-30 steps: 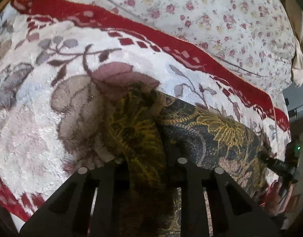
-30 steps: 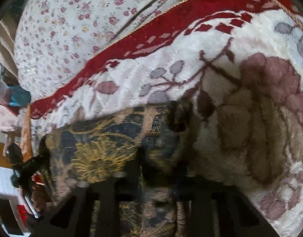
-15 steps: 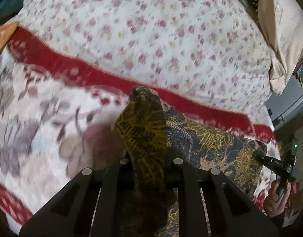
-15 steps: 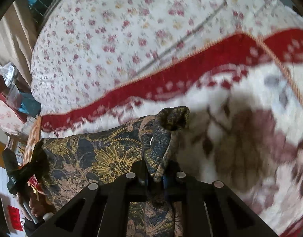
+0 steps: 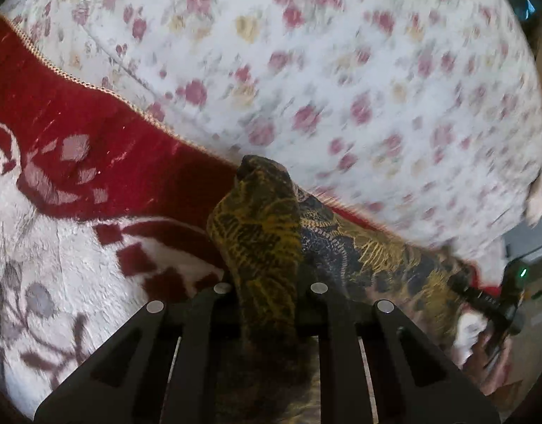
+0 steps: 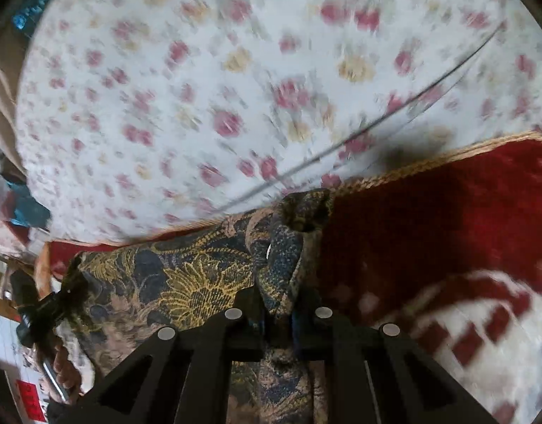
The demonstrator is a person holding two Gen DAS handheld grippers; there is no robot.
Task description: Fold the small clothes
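Observation:
A small garment [image 5: 369, 247] of dark blue cloth with yellow and tan flowers is stretched between both grippers above the bed. My left gripper [image 5: 267, 282] is shut on one corner of it, and a bunched fold sticks up past the fingertips. In the right wrist view the same garment [image 6: 186, 282] spreads to the left, and my right gripper [image 6: 279, 300] is shut on its other corner. Each view shows the other gripper at the far end of the cloth, the right one [image 5: 497, 304] and the left one [image 6: 44, 311], with a hand behind it.
Under the garment lies a plush blanket [image 5: 69, 162] in red and white with a braided edge. Beyond it spreads a white sheet with small pink flowers [image 5: 341, 70], also in the right wrist view [image 6: 200, 88]. Clutter shows at the bed's left edge [image 6: 27, 208].
Both grippers have carried the held garment forward across the blanket, from its white flowered middle to its red border next to the flowered sheet. The grip on both corners is unchanged.

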